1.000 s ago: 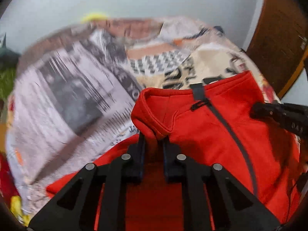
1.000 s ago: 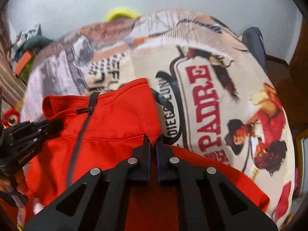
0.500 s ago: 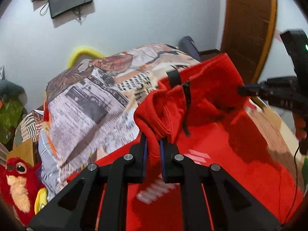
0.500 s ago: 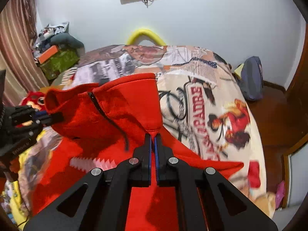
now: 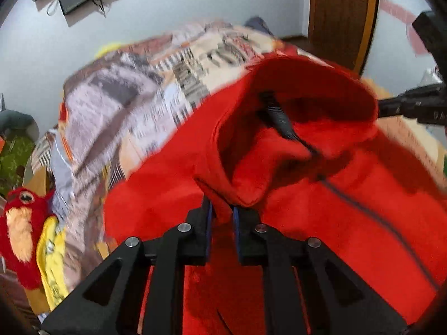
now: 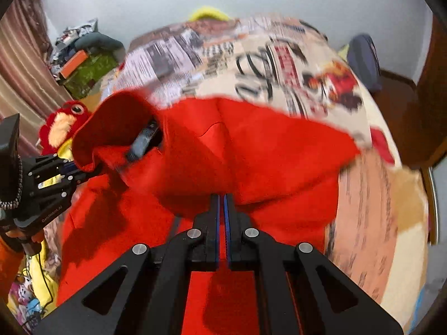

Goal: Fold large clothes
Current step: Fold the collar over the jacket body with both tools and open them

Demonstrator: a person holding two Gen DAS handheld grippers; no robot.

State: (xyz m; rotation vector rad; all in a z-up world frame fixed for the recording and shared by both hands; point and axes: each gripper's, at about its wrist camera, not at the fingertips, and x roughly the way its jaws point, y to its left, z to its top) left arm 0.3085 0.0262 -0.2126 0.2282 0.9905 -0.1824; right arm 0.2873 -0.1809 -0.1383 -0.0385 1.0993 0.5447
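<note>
Garment: red fleece jacket point(image 5: 321, 209), zip-front, lying on the bed; collar end lifted clear of the bedspread point(image 5: 134, 106), lower body spread flat on it.
Left gripper point(image 5: 222, 215): clamped on a thick fold of red fabric at the collar's edge; cloth fills the narrow gap between the pads.
Right gripper point(image 6: 222, 206): pinched tight on the other upper edge of the jacket; pads almost meeting over a thin layer.
Each other's view: right gripper shows at the far right of the left wrist view, left gripper at the far left of the right wrist view, both at the raised edge.
Zipper: dark zip pull point(image 5: 279, 117) hangs inside the open collar; track runs down the front.
Handling, judged: soft, limp, fairly bulky, light for its size; sags between the 2 grips, no stiffness to hold a crease. Fleece looks grippy, unlikely to slip.
Where to hold, judged: the 2 shoulder or collar corners, wide apart, so the span stays taut.
Risk, judged: slack middle bunching as the top goes over.
Surroundings: red plush toy point(image 5: 22, 223) beside the bed; wooden door point(image 5: 340, 14) behind.
</note>
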